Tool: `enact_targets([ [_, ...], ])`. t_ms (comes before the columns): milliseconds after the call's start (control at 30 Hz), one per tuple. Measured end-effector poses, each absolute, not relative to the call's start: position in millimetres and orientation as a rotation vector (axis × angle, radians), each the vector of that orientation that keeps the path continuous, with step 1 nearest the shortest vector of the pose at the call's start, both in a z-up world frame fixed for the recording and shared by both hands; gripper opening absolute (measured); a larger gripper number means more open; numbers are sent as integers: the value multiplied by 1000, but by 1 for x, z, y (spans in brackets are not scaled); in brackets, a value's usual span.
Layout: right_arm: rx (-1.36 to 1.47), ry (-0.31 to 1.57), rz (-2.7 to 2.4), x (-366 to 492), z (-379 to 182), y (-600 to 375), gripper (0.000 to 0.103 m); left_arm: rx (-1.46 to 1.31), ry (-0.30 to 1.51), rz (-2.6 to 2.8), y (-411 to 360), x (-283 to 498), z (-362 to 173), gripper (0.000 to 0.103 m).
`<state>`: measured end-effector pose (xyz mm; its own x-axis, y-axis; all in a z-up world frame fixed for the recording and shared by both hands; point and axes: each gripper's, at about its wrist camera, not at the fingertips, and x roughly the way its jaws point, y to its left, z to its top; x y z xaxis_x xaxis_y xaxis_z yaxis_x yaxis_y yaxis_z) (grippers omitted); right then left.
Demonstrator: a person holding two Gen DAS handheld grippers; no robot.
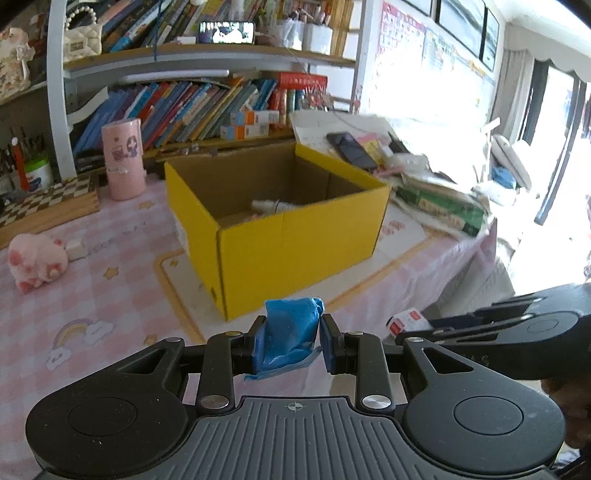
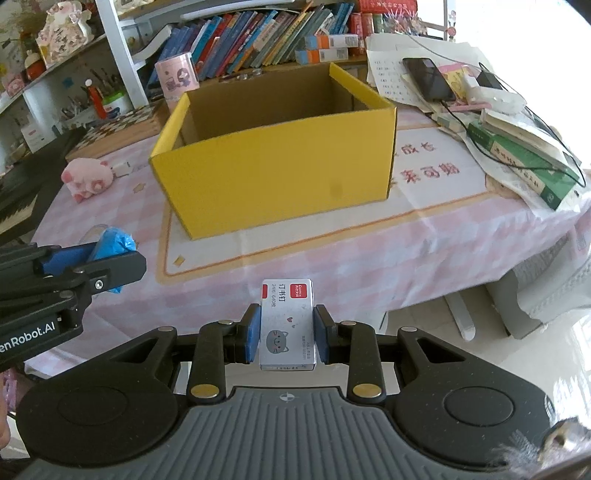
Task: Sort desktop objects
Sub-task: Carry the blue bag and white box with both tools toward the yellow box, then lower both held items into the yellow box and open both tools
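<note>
Two grippers are loaded. Left gripper (image 1: 291,338) is clenched on a crumpled blue plastic wad (image 1: 290,332), held above the tabletop (image 1: 110,295) short of the yellow cardboard box (image 1: 295,243). Right gripper (image 2: 284,338) grasps a small white staple box (image 2: 287,325) with a cat print, also short of that box. One white bottle (image 1: 271,205) lies inside the box. Pink plush toy (image 1: 35,262) rests on the tabletop to the left.

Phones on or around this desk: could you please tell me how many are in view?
2. One dark phone lies on the papers right of the yellow box, cable plugged in; another phone stands on the upper shelf, screen lit. Clutter may hide others.
</note>
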<state>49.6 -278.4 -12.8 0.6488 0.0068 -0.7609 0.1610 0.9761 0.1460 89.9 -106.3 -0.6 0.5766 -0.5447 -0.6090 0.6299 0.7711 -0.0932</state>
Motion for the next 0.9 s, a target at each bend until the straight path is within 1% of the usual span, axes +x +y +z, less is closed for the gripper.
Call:
enact_targets([
  [267, 195, 806, -55, 78, 1, -320, 28, 98, 602, -647, -140, 109, 12, 28],
  [533, 167, 685, -1, 114, 35, -351, 28, 104, 507, -591, -169, 132, 32, 28],
  [733, 126, 625, 68, 150, 52, -359, 28, 113, 472, -529, -179, 153, 41, 28],
  [900, 54, 612, 124, 180, 54, -356, 28, 114, 475, -479, -182, 173, 38, 28],
])
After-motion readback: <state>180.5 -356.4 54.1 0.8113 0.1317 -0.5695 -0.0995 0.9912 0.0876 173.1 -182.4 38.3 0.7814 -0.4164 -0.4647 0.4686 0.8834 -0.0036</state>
